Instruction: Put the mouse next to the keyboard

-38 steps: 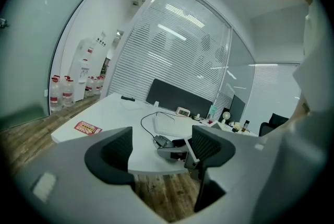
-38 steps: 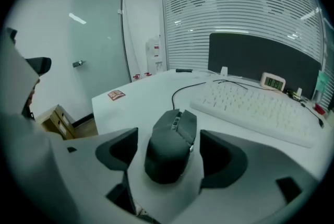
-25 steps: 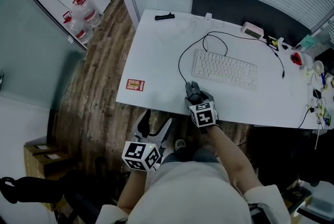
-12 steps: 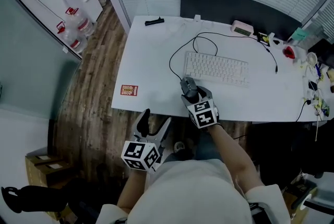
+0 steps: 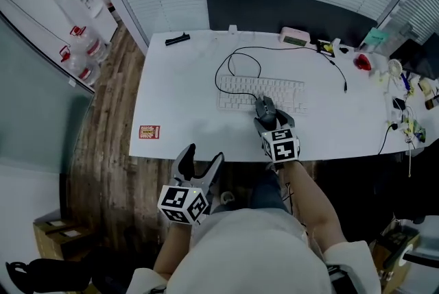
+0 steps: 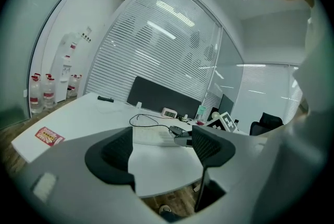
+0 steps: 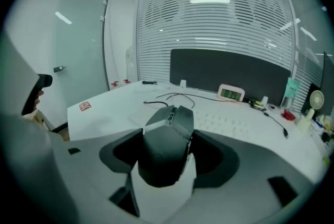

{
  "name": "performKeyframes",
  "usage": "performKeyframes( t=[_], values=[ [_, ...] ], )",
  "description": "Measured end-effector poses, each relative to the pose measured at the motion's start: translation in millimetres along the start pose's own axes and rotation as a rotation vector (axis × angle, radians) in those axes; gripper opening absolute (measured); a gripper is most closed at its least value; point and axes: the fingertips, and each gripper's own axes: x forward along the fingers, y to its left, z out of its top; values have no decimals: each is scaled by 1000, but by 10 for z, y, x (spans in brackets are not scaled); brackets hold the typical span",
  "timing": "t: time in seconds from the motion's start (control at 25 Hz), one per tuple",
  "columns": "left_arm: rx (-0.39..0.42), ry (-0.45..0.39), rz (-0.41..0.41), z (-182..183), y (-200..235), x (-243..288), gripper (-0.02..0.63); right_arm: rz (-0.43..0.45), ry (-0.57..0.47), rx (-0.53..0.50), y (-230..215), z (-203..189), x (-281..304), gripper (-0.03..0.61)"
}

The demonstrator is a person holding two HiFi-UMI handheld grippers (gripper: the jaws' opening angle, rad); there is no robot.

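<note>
White desk [image 5: 180,118], with the keyboard [image 5: 240,92] sitting mid-desk. My left tongs [image 5: 204,154] are wide open with nothing in them, hanging off the desk's near side. My right tongs [image 5: 269,120] are clamped on the mouse [image 5: 264,105], right at the keyboard's near edge.

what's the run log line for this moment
right hand-held gripper: shut on mouse | mouse: at keyboard near edge | left hand-held gripper: open, empty

Dark wired mouse [image 5: 265,106], gripped, at front edge of white keyboard [image 5: 240,90].
</note>
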Motion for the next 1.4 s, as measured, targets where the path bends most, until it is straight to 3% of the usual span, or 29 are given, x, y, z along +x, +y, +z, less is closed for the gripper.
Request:
performKeyframes(
  t=[0.36,0.76,1.4],
  values=[
    [23,43,-62,-45,-369,474,342,-134,12,60,-1070,-165,-159,295],
    [30,87,-113,-121,-645,936,342,-245,52,142,-1960,-467,-254,295],
    [48,142,-143,-205,-875,1433,342,-293,147,214,-2726,-928,-68,295]
  ],
)
